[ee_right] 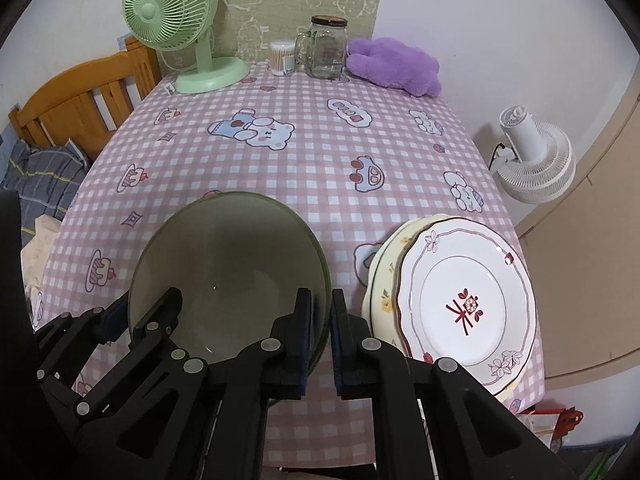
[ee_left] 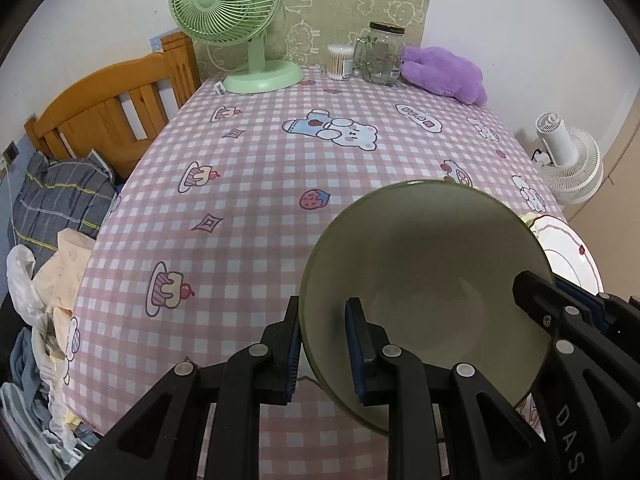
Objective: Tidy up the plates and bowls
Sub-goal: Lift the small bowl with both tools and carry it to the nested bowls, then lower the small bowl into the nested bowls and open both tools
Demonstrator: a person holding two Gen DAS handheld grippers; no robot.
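A green bowl (ee_left: 420, 260) (ee_right: 228, 256) with a pale inside is held tilted over the pink checked tablecloth (ee_left: 280, 168) by both grippers. My left gripper (ee_left: 324, 344) is shut on its left rim, one finger inside and one outside. My right gripper (ee_right: 322, 340) is shut on its right rim in the same way. Each gripper also shows in the other's view: the right gripper (ee_left: 554, 286) and the left gripper (ee_right: 148, 304). To the right of the bowl, a white plate with a red motif (ee_right: 460, 300) lies on a yellow floral plate (ee_right: 380, 280). In the left wrist view the bowl hides most of the white plate (ee_left: 568, 256).
At the table's far edge stand a green fan (ee_left: 236, 20), a box of cotton swabs (ee_left: 340, 62), a glass jar (ee_left: 382, 54) and a purple plush (ee_left: 444, 70). A white fan (ee_right: 536, 160) stands off the right side. A wooden bed frame (ee_left: 108, 108) and clothes (ee_left: 60, 196) lie left.
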